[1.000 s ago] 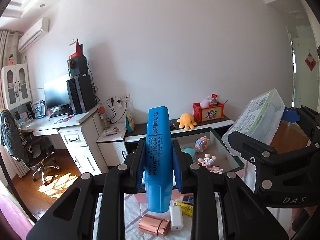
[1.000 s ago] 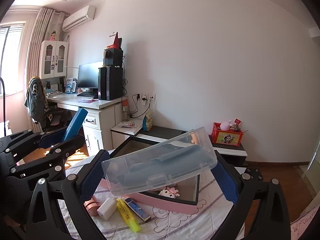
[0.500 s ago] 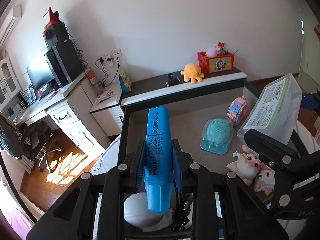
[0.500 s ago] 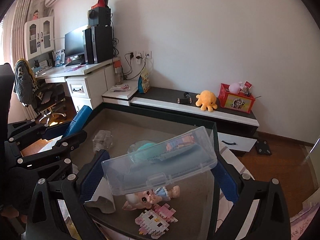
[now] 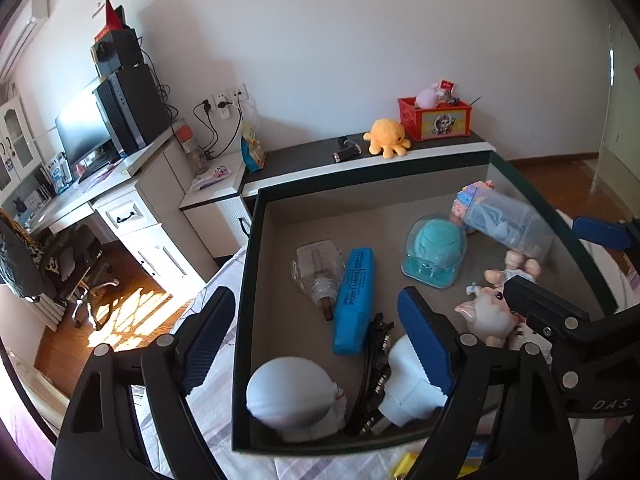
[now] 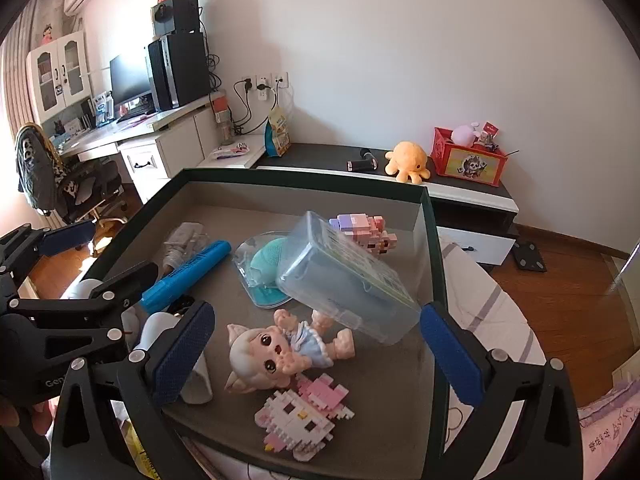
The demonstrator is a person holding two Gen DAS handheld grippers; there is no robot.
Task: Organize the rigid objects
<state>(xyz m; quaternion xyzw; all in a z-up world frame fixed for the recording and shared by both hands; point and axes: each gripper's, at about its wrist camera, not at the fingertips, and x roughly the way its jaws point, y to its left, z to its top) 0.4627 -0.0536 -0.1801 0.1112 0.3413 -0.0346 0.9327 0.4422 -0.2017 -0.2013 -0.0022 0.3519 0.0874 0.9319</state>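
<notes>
A: How is the blue highlighter (image 5: 354,300) placed?

B: It is laid flat on the grey floor of the dark-rimmed tray (image 5: 242,320), its long axis run from the near side to the far side, tipped slightly right at the far end in the left wrist view. No contact with the left gripper (image 5: 316,344) is seen; its jaws have just been opening and are spread wide, one pad outside the tray's left wall, nothing pressed between them.

A: What else is kept in the tray, from left to right?

B: A clear glass bottle (image 5: 318,272) is found just beside the highlighter, then a white rounded object (image 5: 294,400), a white plug (image 5: 408,388), a teal brush in its clear dome (image 5: 434,252), a doll (image 6: 280,348) and a pink-white brick cat (image 6: 304,416).

A: And the clear plastic box (image 6: 348,284)?

B: It is tilted, its long axis slanted, one end propped over the doll's legs. The right gripper (image 6: 316,352) is released too, its pads held clear of the box.
</notes>
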